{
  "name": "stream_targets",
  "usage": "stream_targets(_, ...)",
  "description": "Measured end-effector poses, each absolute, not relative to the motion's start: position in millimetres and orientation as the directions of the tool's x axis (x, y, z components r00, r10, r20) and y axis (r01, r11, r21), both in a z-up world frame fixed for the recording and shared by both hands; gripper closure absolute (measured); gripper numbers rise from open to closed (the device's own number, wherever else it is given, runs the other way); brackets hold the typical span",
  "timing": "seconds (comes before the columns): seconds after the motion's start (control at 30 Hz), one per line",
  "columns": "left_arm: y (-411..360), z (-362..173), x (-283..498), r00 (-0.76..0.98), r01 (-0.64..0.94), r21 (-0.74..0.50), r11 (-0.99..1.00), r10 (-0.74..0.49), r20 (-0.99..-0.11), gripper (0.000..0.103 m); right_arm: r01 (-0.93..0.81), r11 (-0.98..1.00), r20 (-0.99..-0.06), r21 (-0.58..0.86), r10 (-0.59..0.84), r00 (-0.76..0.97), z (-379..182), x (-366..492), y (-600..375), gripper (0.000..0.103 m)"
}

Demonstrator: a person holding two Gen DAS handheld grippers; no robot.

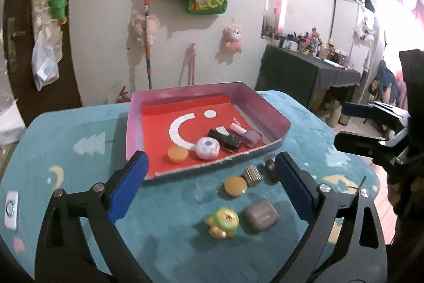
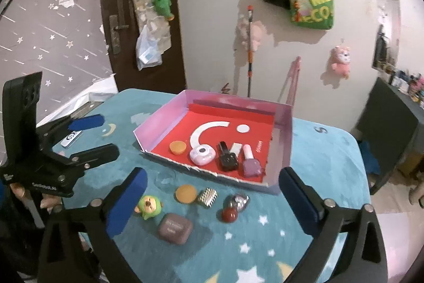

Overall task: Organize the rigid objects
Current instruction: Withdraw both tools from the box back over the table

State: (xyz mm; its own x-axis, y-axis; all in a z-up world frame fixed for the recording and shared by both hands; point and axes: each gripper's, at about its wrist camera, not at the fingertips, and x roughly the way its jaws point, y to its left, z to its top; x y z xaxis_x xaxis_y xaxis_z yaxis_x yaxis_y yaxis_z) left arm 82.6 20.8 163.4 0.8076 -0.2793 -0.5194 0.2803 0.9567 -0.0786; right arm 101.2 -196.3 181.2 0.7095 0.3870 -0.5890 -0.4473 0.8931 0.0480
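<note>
A pink-walled tray [image 1: 265,108] [image 2: 159,121] with a red floor stands on the teal table. It holds an orange cap [image 1: 177,154], a round lilac case [image 1: 208,148], a black polish bottle [image 1: 228,139] and a purple polish bottle [image 1: 249,135]. In front of the tray lie a green-hooded figurine [image 2: 149,206], a mauve case [image 2: 175,228], an orange disc [image 2: 186,193], a ribbed metallic block [image 2: 208,198] and a red round bottle [image 2: 230,214]. My left gripper [image 1: 209,161] [image 2: 103,137] hangs open over these loose items. My right gripper [image 2: 213,174] [image 1: 347,125] is open beside it, empty.
A clear shallow dish [image 2: 165,178] lies by the tray's front edge. A white remote-like device [image 1: 12,208] sits at the table's left edge. Behind are a wall with hanging bags and plush toys, a dark door [image 2: 143,17], and a cluttered dark table [image 1: 312,70] at the right.
</note>
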Motion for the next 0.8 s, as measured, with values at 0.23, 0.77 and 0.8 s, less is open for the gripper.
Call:
stream_targets(0.23,18,139,52,0.839,0.209,-0.080,0.975,-0.220,-0.498,0.006,-0.361,0.932,-0.560,0.027,0.313,0.767,158,64,-202,0.000)
stream_targets(0.77,17,63,55,0.770,0.120,-0.109,0.987,-0.162,-0.617,0.006,-0.242,0.967,-0.597,0.080,0.241,0.766,72,48,-199,0.000)
stream_targets(0.8,17,60,56,0.766,0.120,-0.107,0.987,-0.161,-0.623,0.006,-0.244,0.967,-0.600,0.078,0.241,0.763,70,48,-198,0.000)
